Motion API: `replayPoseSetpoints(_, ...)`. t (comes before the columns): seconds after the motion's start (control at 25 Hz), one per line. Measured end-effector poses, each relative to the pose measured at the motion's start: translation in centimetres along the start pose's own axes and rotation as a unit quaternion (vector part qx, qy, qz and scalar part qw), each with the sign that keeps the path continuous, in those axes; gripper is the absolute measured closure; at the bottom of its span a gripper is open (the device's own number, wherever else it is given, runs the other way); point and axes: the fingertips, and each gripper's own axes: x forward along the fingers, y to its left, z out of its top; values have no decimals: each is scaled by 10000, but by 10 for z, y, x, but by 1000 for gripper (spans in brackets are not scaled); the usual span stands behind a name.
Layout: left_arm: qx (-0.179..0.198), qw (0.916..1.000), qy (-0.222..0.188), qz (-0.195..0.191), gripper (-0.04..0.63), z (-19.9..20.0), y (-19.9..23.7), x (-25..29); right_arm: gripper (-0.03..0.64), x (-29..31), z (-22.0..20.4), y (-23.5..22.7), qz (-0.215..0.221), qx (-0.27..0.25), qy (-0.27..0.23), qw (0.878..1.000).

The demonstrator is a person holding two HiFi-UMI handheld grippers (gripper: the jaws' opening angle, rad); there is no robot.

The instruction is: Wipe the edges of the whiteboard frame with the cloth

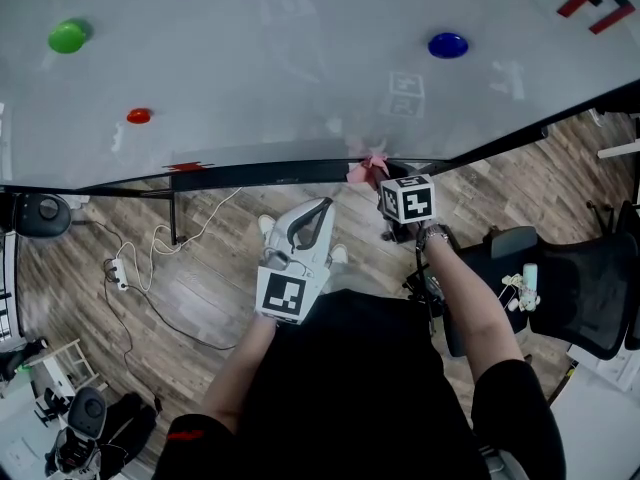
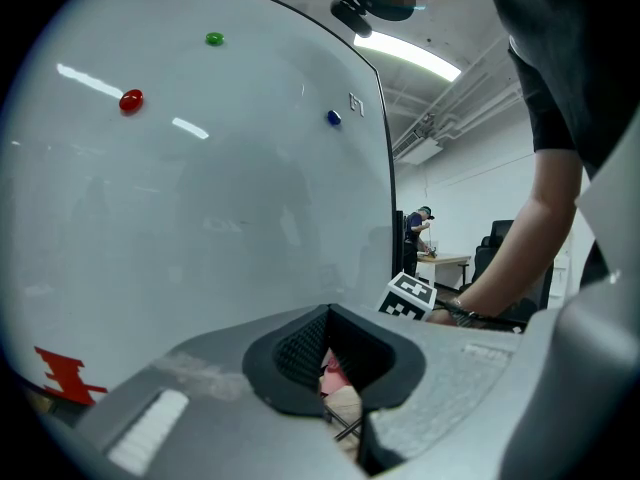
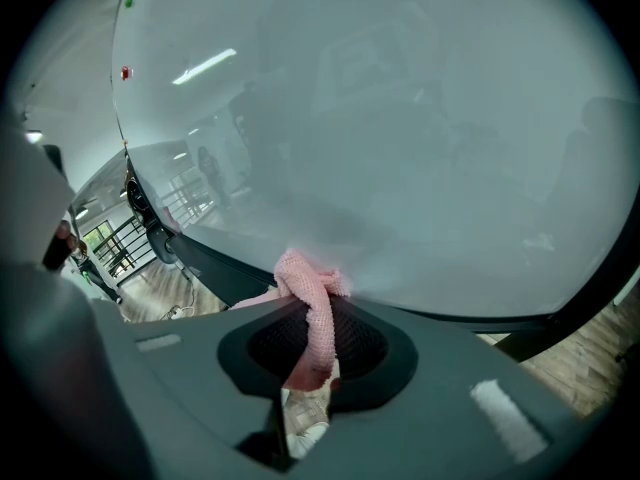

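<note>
We look steeply down at a whiteboard (image 1: 300, 58) that fills the top of the head view. Its dark lower frame (image 1: 250, 175) runs left to right across the picture. A green magnet (image 1: 67, 36), a red magnet (image 1: 138, 116) and a blue magnet (image 1: 447, 44) dot the board.

The right gripper (image 1: 380, 180) has its jaws closed on a small pink cloth (image 1: 366, 169). The bunched end of the cloth touches the frame a little right of the middle. In the right gripper view the cloth (image 3: 310, 298) stands up from between the pads and presses where the board meets the frame (image 3: 200, 258).

The left gripper (image 1: 322, 208) points toward the board from just below and to the left of the cloth, apart from the frame. In the left gripper view its jaws (image 2: 335, 353) are drawn together and grip nothing. A scrap of pink shows through the slit between them; we take it for the cloth beyond.

We judge that the next move depends on the frame's long axis. The edge stretches sideways, with the longer unwiped-looking run to the left of the cloth and a shorter run to the right. The right gripper is the nearer one and already in contact, so a sideways slide along the edge would suit.
</note>
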Motion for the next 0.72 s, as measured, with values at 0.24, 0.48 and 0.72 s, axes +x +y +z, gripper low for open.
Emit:
replayPoseSetpoints(0.24,16,10000,31,-53,595,0,-4,7,558,-3,-1,-6,-16,40,-22,10000)
replayPoseSetpoints(0.48,18,9999,44,-149,595,1,-10,14,558,-6,-2,-15,-67,83,-42,9999)
replayPoseSetpoints(0.72,62,9997,44,-242,595,2,-15,19,557,-10,-4,-23,-109,128,-55,9998)
